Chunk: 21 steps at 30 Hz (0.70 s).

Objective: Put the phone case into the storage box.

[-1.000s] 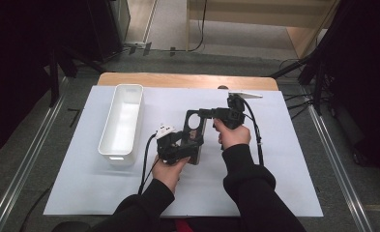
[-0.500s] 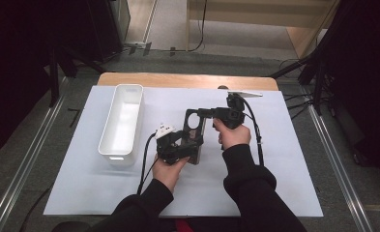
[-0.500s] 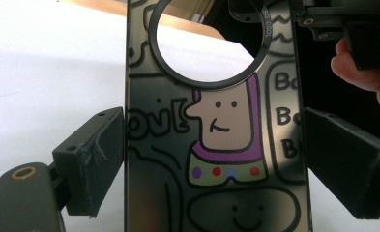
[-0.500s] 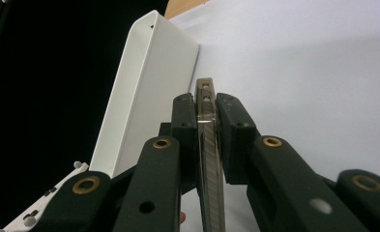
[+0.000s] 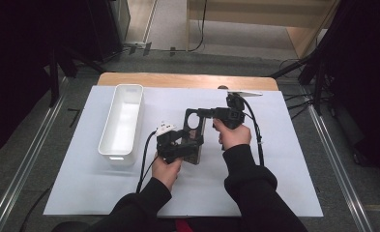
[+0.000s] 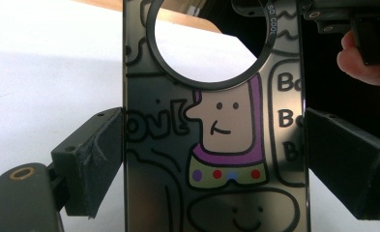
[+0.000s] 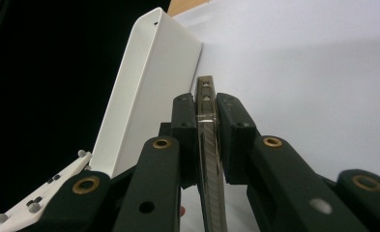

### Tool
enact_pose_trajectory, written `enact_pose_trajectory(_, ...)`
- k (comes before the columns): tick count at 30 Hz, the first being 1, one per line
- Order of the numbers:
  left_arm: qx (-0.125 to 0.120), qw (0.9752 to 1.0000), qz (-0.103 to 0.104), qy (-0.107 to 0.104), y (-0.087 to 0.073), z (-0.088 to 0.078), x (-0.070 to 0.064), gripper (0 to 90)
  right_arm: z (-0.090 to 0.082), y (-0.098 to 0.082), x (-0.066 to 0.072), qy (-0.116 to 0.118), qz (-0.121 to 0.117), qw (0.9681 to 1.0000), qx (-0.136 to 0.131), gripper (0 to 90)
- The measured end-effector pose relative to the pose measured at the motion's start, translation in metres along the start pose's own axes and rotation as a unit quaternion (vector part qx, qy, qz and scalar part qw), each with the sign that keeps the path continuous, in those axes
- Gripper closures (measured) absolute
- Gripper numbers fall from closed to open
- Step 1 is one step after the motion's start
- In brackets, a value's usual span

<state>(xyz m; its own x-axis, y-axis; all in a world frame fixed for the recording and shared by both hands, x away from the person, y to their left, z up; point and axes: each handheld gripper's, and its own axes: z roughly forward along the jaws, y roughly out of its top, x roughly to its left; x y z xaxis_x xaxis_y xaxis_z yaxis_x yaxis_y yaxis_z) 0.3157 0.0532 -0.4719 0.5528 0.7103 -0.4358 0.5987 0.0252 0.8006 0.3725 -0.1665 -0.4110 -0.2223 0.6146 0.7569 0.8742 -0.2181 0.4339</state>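
A black phone case (image 5: 196, 129) with cartoon drawings and a round camera hole is held above the white sheet between both grippers. My left gripper (image 5: 186, 145) clamps it across its width near the lower end; in the left gripper view its pads (image 6: 98, 154) press on both long edges of the case (image 6: 216, 125). My right gripper (image 5: 203, 114) is shut on the case's far end. In the right gripper view the thin edge of the case (image 7: 208, 159) sits pinched between the pads of that gripper (image 7: 207, 116). A hand (image 6: 366, 63) shows at the upper right of the left gripper view.
A long white tray (image 5: 123, 121) lies left of the grippers; its wall (image 7: 144, 96) rises behind the case in the right gripper view. A white sheet (image 5: 279, 164) covers the wooden table (image 5: 187, 80). Cables trail from both grippers toward the person.
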Motion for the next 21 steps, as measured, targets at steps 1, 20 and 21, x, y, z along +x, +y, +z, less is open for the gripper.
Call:
enact_pose_trajectory(1, 0.001, 1.0000, 0.001, -0.001, 0.001, 0.000, 0.000, 10.4, 0.000, 0.000, 0.000, 0.001, 0.000, 1.0000, 0.000, 77.7)
enact_pose_trajectory(20, 0.048, 0.9984, 0.016, -0.025, 0.010, -0.005, -0.006, 0.0, -0.004, -0.002, -0.001, -0.001, -0.030, 0.9995, 0.007, 77.8)
enact_pose_trajectory(21, 0.050, 0.9983, 0.019, -0.026, 0.011, -0.006, -0.007, 0.0, -0.005, -0.002, -0.001, -0.002, -0.029, 0.9996, 0.007, 77.8)
